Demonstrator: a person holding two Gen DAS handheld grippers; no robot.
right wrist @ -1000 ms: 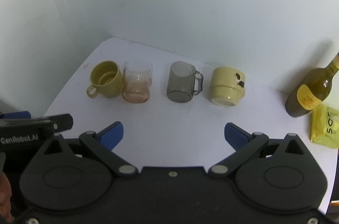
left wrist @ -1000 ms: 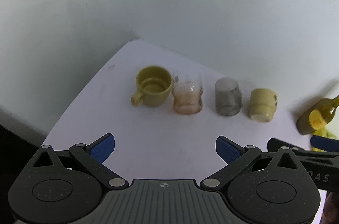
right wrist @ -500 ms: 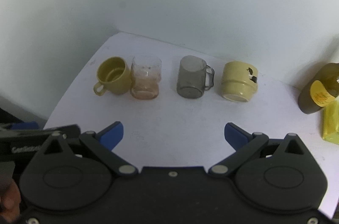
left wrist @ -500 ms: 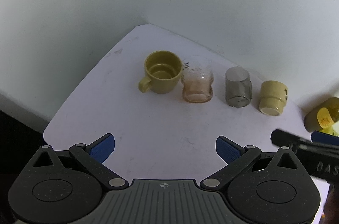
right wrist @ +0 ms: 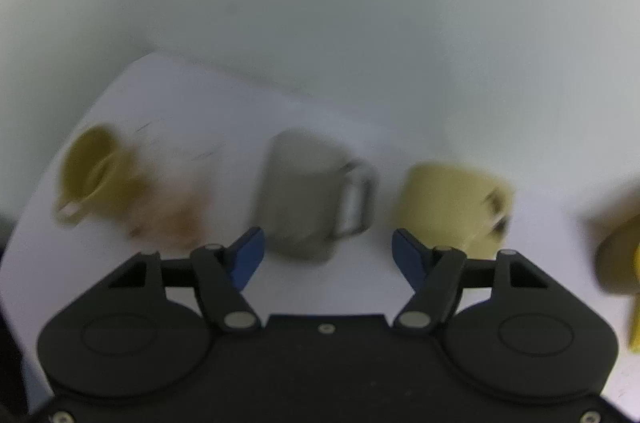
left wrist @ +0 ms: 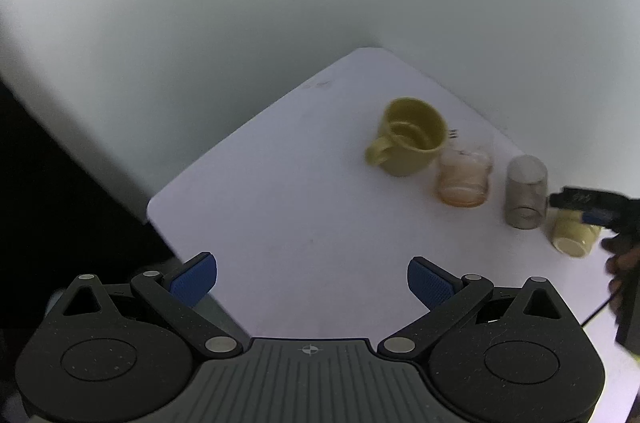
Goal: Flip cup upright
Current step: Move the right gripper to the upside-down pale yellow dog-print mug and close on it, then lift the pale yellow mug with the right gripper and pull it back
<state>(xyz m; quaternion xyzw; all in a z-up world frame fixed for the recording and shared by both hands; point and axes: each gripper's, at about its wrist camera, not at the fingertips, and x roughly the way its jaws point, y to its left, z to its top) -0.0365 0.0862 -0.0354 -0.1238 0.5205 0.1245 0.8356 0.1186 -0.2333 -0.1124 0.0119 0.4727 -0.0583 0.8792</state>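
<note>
Four cups stand in a row on the white table (left wrist: 304,223). An olive mug (left wrist: 412,137) is upright. A pink glass (left wrist: 462,177) stands beside it. A grey see-through mug (right wrist: 308,195) is upside down, also in the left wrist view (left wrist: 525,197). A pale yellow cup (right wrist: 452,207) is upside down, also in the left wrist view (left wrist: 572,237). My right gripper (right wrist: 326,251) is open, just in front of the grey mug. My left gripper (left wrist: 312,279) is open and empty over the table's front left.
A dark olive bottle (right wrist: 616,263) and a yellow packet (right wrist: 636,307) are at the far right. White walls close the back and left. The table's left edge (left wrist: 176,235) drops to dark floor.
My right gripper has moved forward close to the grey mug and its jaws have narrowed a little. My left gripper has swung back and to the left.
</note>
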